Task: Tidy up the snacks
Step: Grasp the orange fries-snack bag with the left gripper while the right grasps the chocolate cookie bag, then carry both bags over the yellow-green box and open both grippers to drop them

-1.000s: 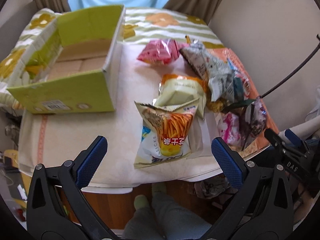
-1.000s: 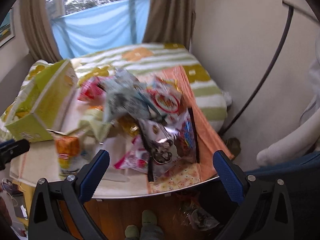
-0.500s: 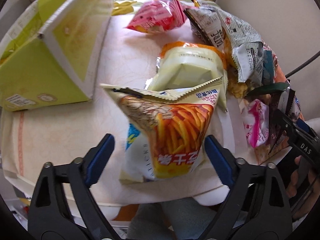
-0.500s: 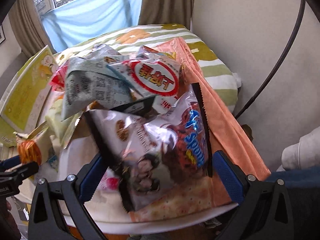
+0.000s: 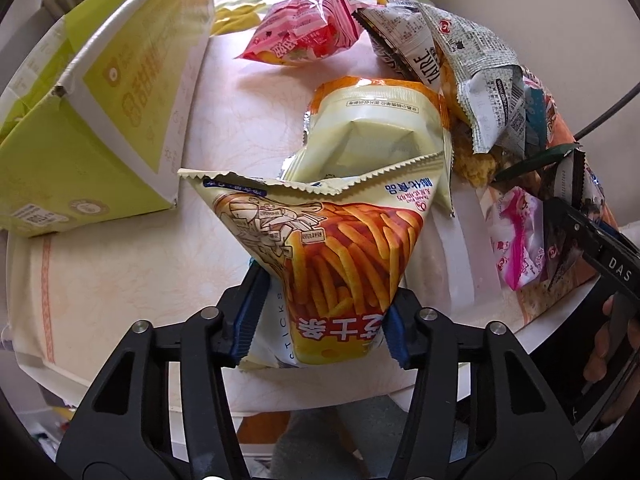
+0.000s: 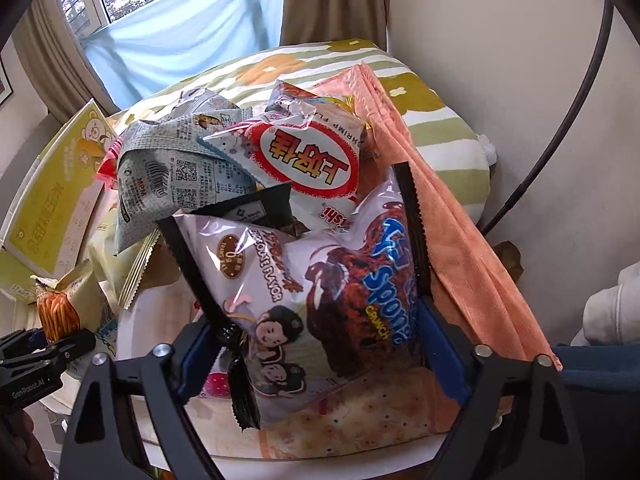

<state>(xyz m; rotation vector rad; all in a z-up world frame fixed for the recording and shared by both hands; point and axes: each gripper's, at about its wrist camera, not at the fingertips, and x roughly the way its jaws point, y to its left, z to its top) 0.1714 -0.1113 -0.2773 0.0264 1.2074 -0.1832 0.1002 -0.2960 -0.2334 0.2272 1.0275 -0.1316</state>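
My left gripper is shut on the lower end of an orange-and-cream potato stick bag, pinching it so the top fans out. My right gripper is shut on a purple chocolate sponge crunch bag at the table's front right. A green open cardboard box stands at the left. Other bags lie in a pile: a pale yellow one, a pink one, a grey one and a red-and-white shrimp snack.
The round table has a pale cloth. An orange towel hangs off its right side. A striped cushion and a curtained window lie behind. The wall is close on the right. The other gripper shows at the left view's right edge.
Both grippers moved in from open and apart to closing on their bags: the left on the potato stick bag, the right on the purple chocolate bag.
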